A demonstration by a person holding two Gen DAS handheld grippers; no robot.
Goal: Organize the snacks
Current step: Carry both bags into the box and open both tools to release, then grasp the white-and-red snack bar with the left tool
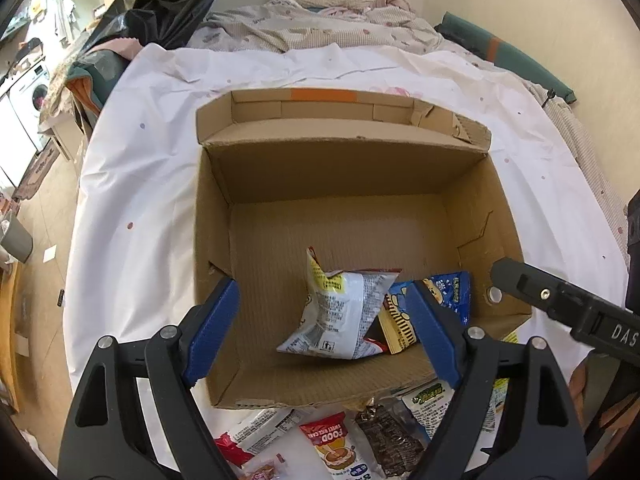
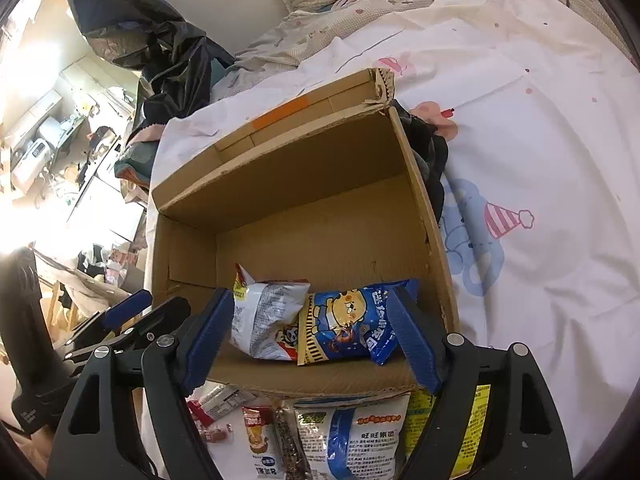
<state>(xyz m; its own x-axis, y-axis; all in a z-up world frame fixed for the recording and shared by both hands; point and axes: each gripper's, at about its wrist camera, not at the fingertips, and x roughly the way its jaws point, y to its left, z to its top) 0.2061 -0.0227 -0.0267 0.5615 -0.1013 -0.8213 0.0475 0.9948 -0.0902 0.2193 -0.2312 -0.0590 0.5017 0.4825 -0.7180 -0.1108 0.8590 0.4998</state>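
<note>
An open cardboard box (image 1: 340, 176) (image 2: 280, 168) stands on the white bedsheet. Inside, near its front wall, lie a white snack bag (image 1: 340, 316) (image 2: 266, 320) and a blue bear-print bag (image 1: 444, 292) (image 2: 352, 320). My left gripper (image 1: 320, 332) is open and empty, hovering over the box's near part. My right gripper (image 2: 312, 340) is open and empty above the box's front edge; its finger (image 1: 560, 304) shows at the right in the left wrist view. Several loose snack packets (image 1: 340, 440) (image 2: 344, 436) lie on the sheet in front of the box.
The box sits on a bed with a white cartoon-print sheet (image 2: 540, 160) and rumpled bedding (image 1: 312, 28) behind. A black plastic bag (image 1: 160, 4) hangs at the back left. Dark cloth (image 2: 432, 160) lies by the box's right wall. The floor (image 1: 44, 280) is at left.
</note>
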